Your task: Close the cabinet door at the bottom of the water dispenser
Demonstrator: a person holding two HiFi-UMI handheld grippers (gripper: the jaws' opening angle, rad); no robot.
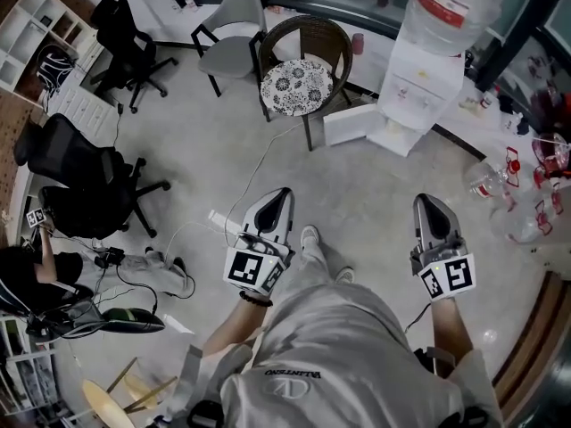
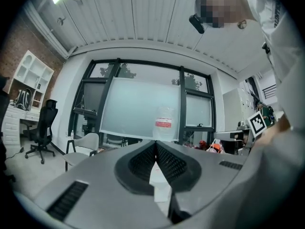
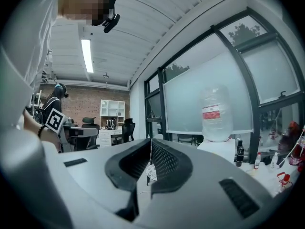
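Note:
The white water dispenser (image 1: 417, 92) stands on the floor ahead at the upper right, with a clear bottle (image 1: 455, 7) on top. Its bottom cabinet door (image 1: 351, 123) is swung out to the left, standing open. Both grippers are held level well short of it, with bare floor between. My left gripper (image 1: 284, 192) is shut and empty, and so is my right gripper (image 1: 425, 200). In the left gripper view the shut left gripper (image 2: 155, 142) points at the bottle (image 2: 163, 123). The right gripper (image 3: 150, 140) has the bottle (image 3: 217, 113) to the right of its tips.
A wicker chair with a floral cushion (image 1: 299, 83) stands just left of the open door, with a grey chair (image 1: 232, 34) behind it. Black office chairs (image 1: 89, 185) and a seated person (image 1: 36, 275) are at the left. Cables (image 1: 223, 226) lie on the floor. Red-and-clear items (image 1: 526, 176) sit at the right.

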